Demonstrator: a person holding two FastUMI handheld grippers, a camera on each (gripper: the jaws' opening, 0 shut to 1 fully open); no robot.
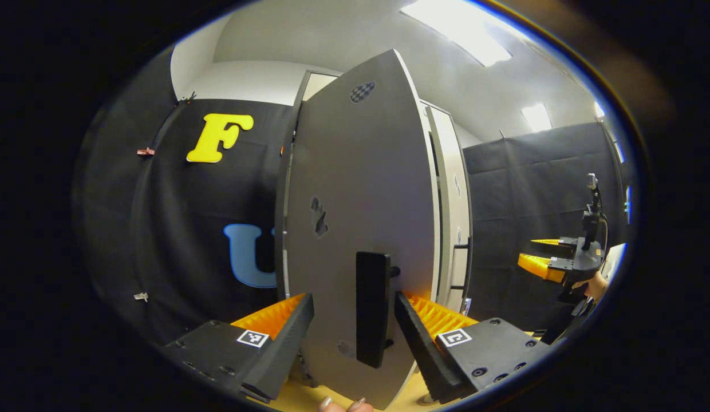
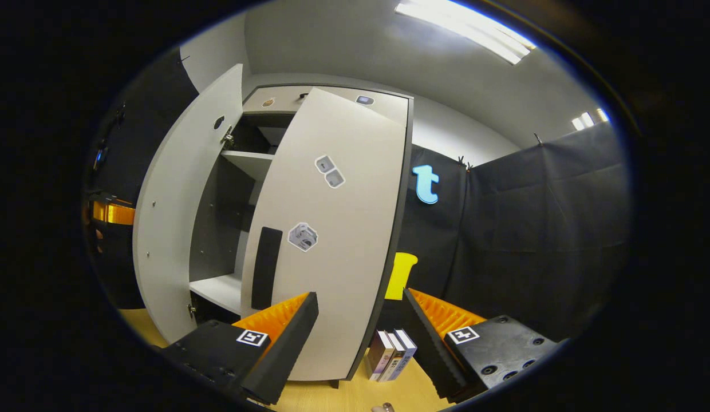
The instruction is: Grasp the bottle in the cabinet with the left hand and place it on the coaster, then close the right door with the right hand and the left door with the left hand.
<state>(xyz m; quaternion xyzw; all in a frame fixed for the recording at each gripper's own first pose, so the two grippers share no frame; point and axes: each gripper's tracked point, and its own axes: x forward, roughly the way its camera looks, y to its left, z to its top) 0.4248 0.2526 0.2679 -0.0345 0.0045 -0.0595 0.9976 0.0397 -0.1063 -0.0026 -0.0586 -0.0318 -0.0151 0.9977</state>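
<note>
**Grippers spread wide at the cabinet doors, bottle hidden**

Left gripper [image 1: 355,320] sits with its fingers spread apart, straddling the black handle [image 1: 371,309] of the left door [image 1: 355,189] without pinching it, as far as I can tell. That door stands edge-on right in front of the camera, partly swung out, with a checkered sticker up near its top at 12 o'clock. Over at 3 o'clock in the left gripper view you can see the right gripper [image 1: 547,254], held in a hand [image 1: 596,283], well apart from the cabinet.

Right gripper [image 2: 361,329], seen from its own camera, has its fingers wide too, nothing between them. Straight ahead is the right door [image 2: 332,229], partly open, with a dark handle [image 2: 266,268] and a few stickers on its face. Behind it at 10 o'clock the cabinet [image 2: 229,229] interior shows a shelf [image 2: 249,161] up high and a pale lower shelf [image 2: 220,289]. The left door [image 2: 177,206] hangs open at 9 o'clock.

Some books [image 2: 391,355] stand on the wooden table [image 2: 355,397] at 6 o'clock, just beside the right door's lower corner.

Can't make out the bottle or the coaster from either view.
</note>
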